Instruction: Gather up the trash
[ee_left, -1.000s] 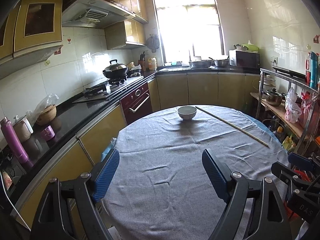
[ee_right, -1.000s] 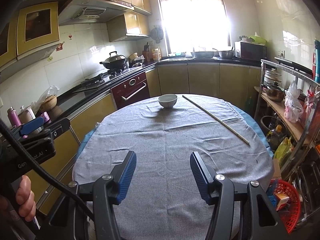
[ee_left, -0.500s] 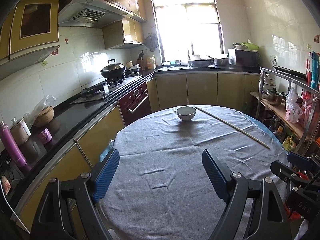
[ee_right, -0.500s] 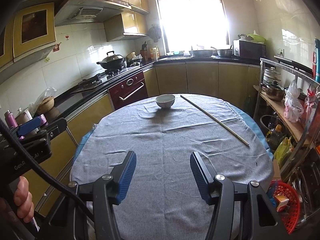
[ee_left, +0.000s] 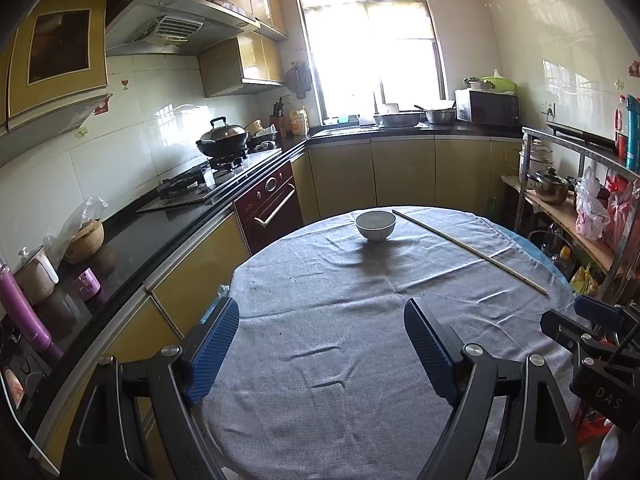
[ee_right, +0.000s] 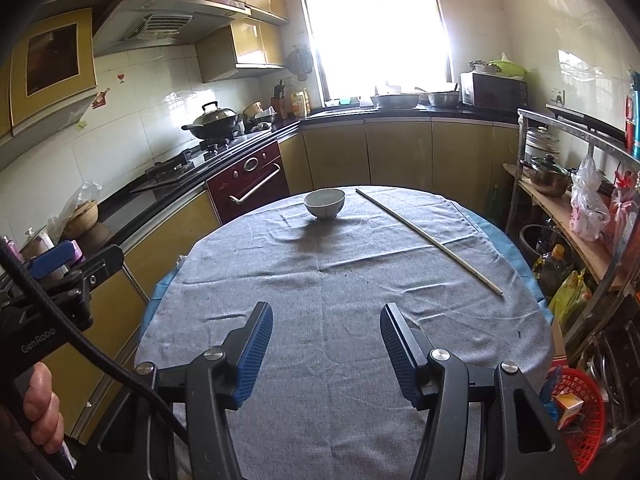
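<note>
Both claws hang over the near edge of the round tabletop [ee_left: 320,360], each with its jaws spread wide and nothing between them: the left claw [ee_left: 321,350] and the right claw [ee_right: 326,350].

No plain piece of trash shows on the grey cloth. What lies there is a white bowl [ee_right: 324,203] at 12 o'clock on the far side, a long thin stick [ee_right: 428,238] running from 12 toward 3 o'clock, and a few dark crumbs [ee_right: 348,270] scattered near the middle crease. A red basket [ee_right: 580,412] sits low off the tabletop at 4 o'clock in the right view, with a small carton in it; whether it serves as the bin I cannot tell.

The scene fits either a cloth already cleared or one with only the crumbs and stick left to gather.

If the stick counts as trash, the right claw is nearer; a grip near its middle would keep it from tipping, and the bowl stands just beside its far end.
</note>
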`<control>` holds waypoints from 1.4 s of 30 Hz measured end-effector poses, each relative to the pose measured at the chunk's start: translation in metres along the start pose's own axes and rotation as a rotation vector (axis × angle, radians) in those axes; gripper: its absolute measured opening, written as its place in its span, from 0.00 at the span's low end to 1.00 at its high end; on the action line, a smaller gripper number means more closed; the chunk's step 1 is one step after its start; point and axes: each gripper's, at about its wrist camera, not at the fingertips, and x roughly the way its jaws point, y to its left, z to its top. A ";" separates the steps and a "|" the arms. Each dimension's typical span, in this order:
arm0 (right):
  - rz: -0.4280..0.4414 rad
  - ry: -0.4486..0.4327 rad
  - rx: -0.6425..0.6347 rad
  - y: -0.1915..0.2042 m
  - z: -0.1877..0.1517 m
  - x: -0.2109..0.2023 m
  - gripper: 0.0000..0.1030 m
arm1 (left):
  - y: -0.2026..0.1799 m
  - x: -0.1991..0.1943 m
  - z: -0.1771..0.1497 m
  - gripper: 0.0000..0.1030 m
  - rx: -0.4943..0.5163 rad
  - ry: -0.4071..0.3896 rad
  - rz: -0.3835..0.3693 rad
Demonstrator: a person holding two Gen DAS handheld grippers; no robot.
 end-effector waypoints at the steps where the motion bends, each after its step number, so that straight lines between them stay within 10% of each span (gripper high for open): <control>1: -0.001 0.001 0.002 0.000 0.001 0.001 0.58 | 0.001 0.001 0.001 0.83 0.003 0.002 -0.001; 42: 0.015 0.032 -0.013 -0.036 0.028 0.045 0.58 | -0.030 0.028 0.022 0.83 0.020 0.067 0.067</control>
